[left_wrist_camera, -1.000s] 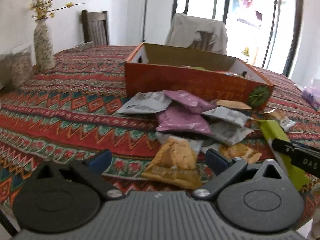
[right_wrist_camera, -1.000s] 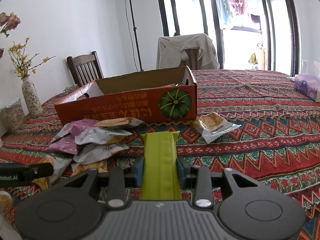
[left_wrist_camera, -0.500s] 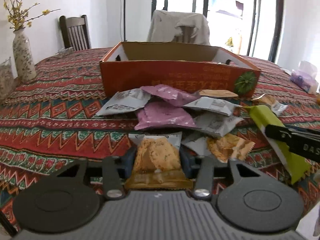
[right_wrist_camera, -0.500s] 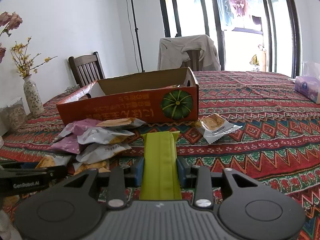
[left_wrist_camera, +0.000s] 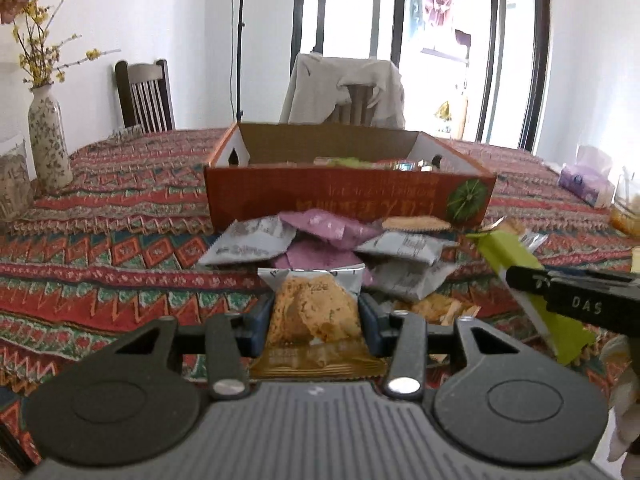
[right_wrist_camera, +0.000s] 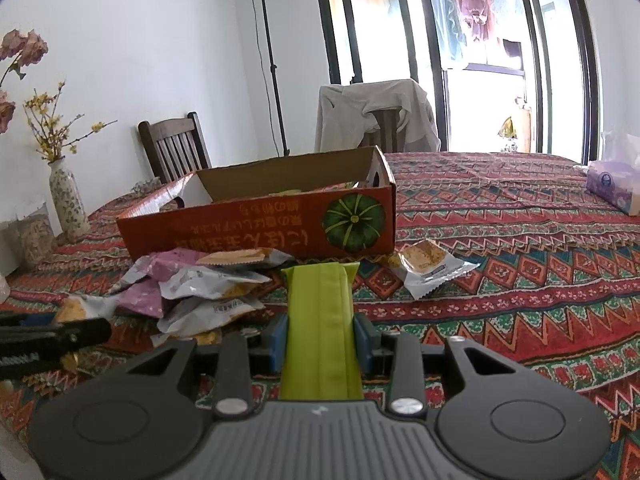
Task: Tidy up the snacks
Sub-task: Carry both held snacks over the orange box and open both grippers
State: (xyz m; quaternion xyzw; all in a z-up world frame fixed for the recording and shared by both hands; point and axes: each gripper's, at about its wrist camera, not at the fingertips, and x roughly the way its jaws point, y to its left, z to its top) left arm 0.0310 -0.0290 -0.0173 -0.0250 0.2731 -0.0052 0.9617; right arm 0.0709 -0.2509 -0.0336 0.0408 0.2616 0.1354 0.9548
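The left tongs (left_wrist_camera: 316,316) are clamped on a cookie packet (left_wrist_camera: 314,312), its blue pads pressing both sides and the packet's silver top edge pointing away from the camera. Just beyond it a heap of grey and purple snack packets (left_wrist_camera: 320,236) lies on the patterned cloth of the counter (left_wrist_camera: 120,216), against the front wall of an open orange cardboard box (left_wrist_camera: 344,196) printed with a green pumpkin. At the right edge the right tongs (left_wrist_camera: 576,300) reach in holding a lime-green packet (left_wrist_camera: 508,252), and a flowered vase (left_wrist_camera: 50,140) stands far left.
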